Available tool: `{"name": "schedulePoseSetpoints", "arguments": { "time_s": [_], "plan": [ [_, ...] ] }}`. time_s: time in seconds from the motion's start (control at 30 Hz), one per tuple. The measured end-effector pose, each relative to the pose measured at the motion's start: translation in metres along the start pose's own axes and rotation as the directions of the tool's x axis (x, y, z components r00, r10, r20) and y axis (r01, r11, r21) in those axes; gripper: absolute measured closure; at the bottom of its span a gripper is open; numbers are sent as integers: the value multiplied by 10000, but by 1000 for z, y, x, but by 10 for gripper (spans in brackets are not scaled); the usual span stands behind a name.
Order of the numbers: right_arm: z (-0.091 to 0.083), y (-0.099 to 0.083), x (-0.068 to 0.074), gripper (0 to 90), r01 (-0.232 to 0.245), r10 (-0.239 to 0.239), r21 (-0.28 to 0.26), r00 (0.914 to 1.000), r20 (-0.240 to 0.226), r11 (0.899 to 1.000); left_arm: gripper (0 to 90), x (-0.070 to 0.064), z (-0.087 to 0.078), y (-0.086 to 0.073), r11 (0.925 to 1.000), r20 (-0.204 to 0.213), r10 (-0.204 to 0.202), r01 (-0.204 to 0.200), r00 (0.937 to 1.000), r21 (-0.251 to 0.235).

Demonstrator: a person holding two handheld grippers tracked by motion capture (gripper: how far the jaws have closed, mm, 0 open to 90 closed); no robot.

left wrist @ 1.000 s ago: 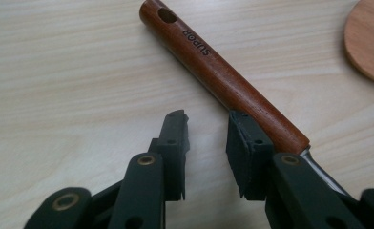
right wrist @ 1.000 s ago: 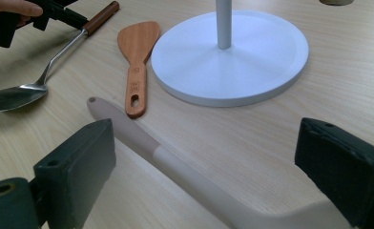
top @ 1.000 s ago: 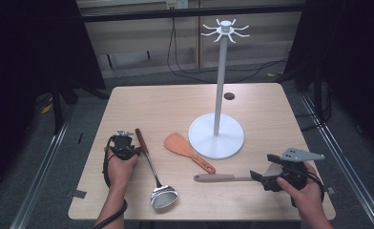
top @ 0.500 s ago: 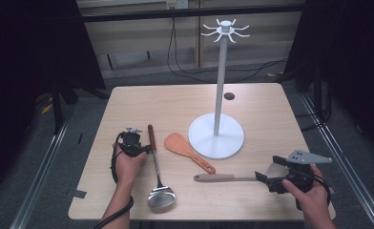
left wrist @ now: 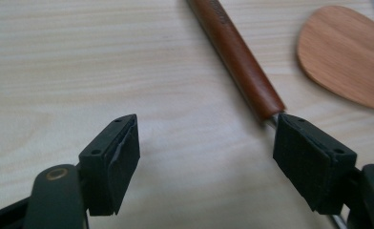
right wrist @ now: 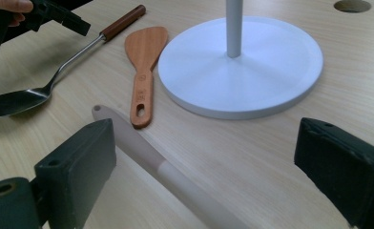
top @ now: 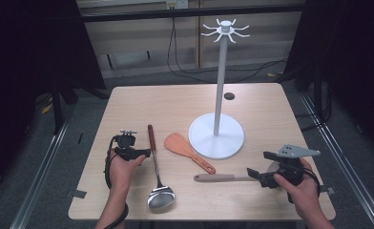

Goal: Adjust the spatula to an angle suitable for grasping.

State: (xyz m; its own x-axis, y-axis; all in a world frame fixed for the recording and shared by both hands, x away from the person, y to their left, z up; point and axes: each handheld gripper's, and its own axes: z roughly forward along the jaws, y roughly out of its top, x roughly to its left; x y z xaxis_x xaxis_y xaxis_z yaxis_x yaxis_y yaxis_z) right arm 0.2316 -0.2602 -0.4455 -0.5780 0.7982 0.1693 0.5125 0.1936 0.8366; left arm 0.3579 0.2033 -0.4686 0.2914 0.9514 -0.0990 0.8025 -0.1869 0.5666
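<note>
1. Between the spread jaws of the left gripper [left wrist: 204, 162] lies bare tabletop; nothing is pinched. Its right-hand jaw, as seen in the left gripper view, sits at the junction where the brown wooden grip of the ladle [left wrist: 240, 57] meets its steel shaft, touching or just short of it; which one cannot be told.
2. From the high view, the left gripper [top: 144, 153] is low over the table just left of the ladle [top: 155, 164], jaw tips pointing right toward the handle.
3. The ladle lies flat, grip toward the far side, bowl toward the near edge of the table [top: 142, 109].
4. Right gripper [right wrist: 209, 176]: jaws spread wide, holding nothing. A beige utensil handle [right wrist: 161, 167] runs between them, closer to the left-hand jaw in that view and apart from both pads.
5. In the high view the right gripper [top: 259, 176] sits at the right end of the beige handle [top: 221, 178], which lies flat near the front edge.
6. A wooden spatula [top: 187, 150] lies between the ladle and the white stand [top: 217, 136], its blade just beside the round base.
7. The stand is upright near the table centre, its hooks bare at the top.
</note>
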Motion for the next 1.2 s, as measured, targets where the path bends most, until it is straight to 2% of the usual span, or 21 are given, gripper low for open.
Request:
{"name": "schedulePoseSetpoints", "arguments": {
  "time_s": [0.1,0.17,0.23,0.27,0.4,0.5,0.53,0.6,0.67,0.77,0.9,1.0,1.07,1.17,1.2],
  "plan": [
    [5,3,2,65,65,-65,23,9999,-120,10000,237,-4,-5,-2,9999,149,9,-11,9999,133],
    [11,8,4,65,173,-173,5,9994,-311,9998,294,-9,-8,-6,9994,437,315,-323,9985,159],
    [14,10,5,65,248,-247,3,9989,-398,9997,317,-11,-9,-8,9991,477,393,-401,9981,155],
    [15,10,6,65,238,-237,-1,9988,-419,9997,334,-13,-9,-10,9980,543,570,-584,9969,230],
    [17,12,9,65,297,-297,-11,9983,-511,9996,366,-18,-6,-12,9972,660,600,-627,9960,398],
    [17,11,9,65,276,-276,-6,9984,-490,9996,375,-21,-4,-12,9967,696,596,-632,9958,510],
    [16,10,8,65,290,-291,-28,9985,-470,9996,377,-23,-2,-11,9952,652,571,-620,9962,758],
    [14,9,7,65,241,-242,-19,9989,-407,9997,390,-24,-1,-10,9958,648,565,-609,9963,676],
    [11,7,6,65,159,-160,-19,9993,-327,9999,412,-28,2,-6,9961,902,397,-465,9951,745],
    [7,5,5,65,115,-116,-35,9997,-229,9999,445,-32,8,-5,9949,1049,163,-266,9944,977],
    [2,2,3,66,47,-47,-15,10000,-86,10000,503,-36,14,-3,9924,944,20,-136,9955,1226],
    [-2,0,2,66,1,-1,-47,10000,4,10000,561,-41,17,1,9912,588,98,-175,9982,1316],
    [-4,-2,1,66,-48,48,-47,9999,92,10000,655,-42,17,3,9898,213,303,-330,9993,1382],
    [-6,-5,0,66,-82,82,-5,9999,151,10000,721,-44,19,4,9907,47,188,-192,9998,1347],
    [-7,-5,0,66,-145,145,47,9997,188,9999,736,-44,19,5,9896,-45,287,-278,9996,1408]
  ]
}}
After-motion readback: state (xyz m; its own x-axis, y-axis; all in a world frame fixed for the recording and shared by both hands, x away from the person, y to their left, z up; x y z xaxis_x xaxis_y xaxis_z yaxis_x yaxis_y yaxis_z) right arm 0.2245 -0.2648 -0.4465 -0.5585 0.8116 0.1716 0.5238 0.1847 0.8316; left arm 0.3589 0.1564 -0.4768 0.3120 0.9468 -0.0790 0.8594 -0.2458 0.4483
